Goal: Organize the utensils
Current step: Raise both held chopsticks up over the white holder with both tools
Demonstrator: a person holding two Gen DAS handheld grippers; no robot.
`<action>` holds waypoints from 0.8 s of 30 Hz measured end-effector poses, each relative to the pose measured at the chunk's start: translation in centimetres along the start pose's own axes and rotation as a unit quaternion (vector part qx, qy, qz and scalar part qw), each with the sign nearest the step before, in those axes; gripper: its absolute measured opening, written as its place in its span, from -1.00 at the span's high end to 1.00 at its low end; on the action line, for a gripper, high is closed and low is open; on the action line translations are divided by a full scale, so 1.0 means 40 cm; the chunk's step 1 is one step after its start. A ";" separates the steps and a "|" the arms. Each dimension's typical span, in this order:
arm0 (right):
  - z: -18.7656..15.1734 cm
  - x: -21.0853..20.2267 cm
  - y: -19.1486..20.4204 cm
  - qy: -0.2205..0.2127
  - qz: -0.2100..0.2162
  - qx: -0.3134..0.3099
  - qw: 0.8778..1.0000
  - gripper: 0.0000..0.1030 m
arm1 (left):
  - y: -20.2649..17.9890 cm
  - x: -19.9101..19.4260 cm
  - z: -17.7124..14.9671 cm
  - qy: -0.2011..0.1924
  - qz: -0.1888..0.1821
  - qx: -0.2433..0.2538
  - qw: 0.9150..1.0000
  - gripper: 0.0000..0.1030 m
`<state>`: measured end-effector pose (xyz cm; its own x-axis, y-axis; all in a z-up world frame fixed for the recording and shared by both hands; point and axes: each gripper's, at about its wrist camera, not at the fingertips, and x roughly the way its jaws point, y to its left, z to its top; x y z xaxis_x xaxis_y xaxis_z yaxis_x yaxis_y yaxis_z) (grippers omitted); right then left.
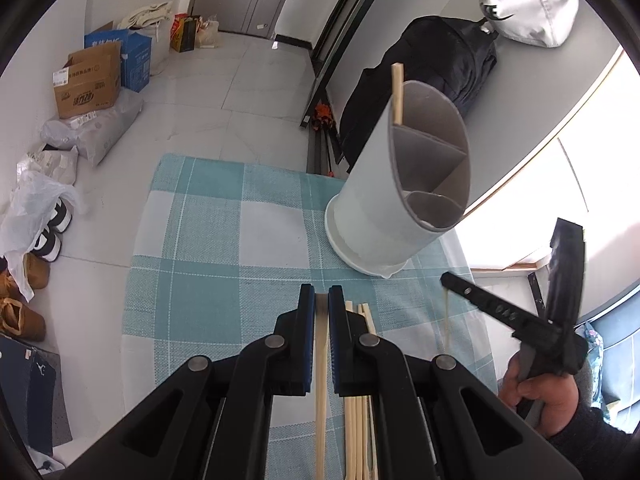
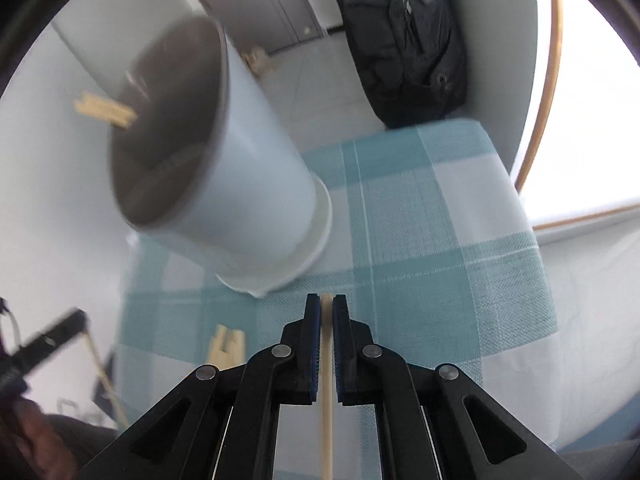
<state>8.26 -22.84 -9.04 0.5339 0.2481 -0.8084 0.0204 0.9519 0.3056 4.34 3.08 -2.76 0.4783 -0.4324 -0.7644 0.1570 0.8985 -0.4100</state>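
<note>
Standing on a white saucer base toward the far right of the tabletop (image 1: pixel 192 216), the pale grey cylindrical utensil holder with inner dividers (image 1: pixel 384 184) has at least one light wooden chopstick (image 1: pixel 397 94) upright in its far compartment; the blurred right wrist view hints at more than one there, but I cannot tell. So the sorting looks begun, not finished. The left tool (image 1: pixel 322 300) is closed on a single wooden chopstick (image 1: pixel 321 360) running back between its fingers, and the right tool (image 2: pixel 327 308) likewise pinches one pale chopstick (image 2: pixel 327 380). A loose bundle of wooden chopsticks (image 1: pixel 358 400) lies on the teal-and-white checked cloth just right of the left tool, waiting to go in. The nearer compartments appear empty. The holder sits close to the cloth's far right corner, with the tabletop edge just beyond it, so a sideways knock could tip it. Left of it the cloth is bare. A black backpack (image 1: pixel 432 80) leans well behind.
</note>
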 end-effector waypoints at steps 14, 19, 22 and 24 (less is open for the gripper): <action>0.024 -0.198 0.135 -0.177 0.087 -0.079 0.977 0.90 | -0.111 -0.081 0.034 -0.045 -0.010 0.060 0.997 0.95; 0.049 -0.252 0.158 -0.218 0.106 -0.083 0.967 0.90 | -0.155 -0.111 0.065 -0.056 -0.015 0.078 0.995 0.95; 0.074 -0.271 0.167 -0.231 0.111 -0.084 0.963 0.90 | -0.178 -0.125 0.083 -0.060 -0.016 0.086 0.994 0.95; 0.101 -0.281 0.173 -0.245 0.119 -0.082 0.959 0.90 | -0.192 -0.139 0.098 -0.066 -0.016 0.089 0.994 0.95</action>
<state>5.84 -19.76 4.19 0.8407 0.3855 -0.3804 -0.2623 0.9043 0.3367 3.86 -1.13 6.59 0.5773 -0.4575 -0.6764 0.3179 0.8889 -0.3299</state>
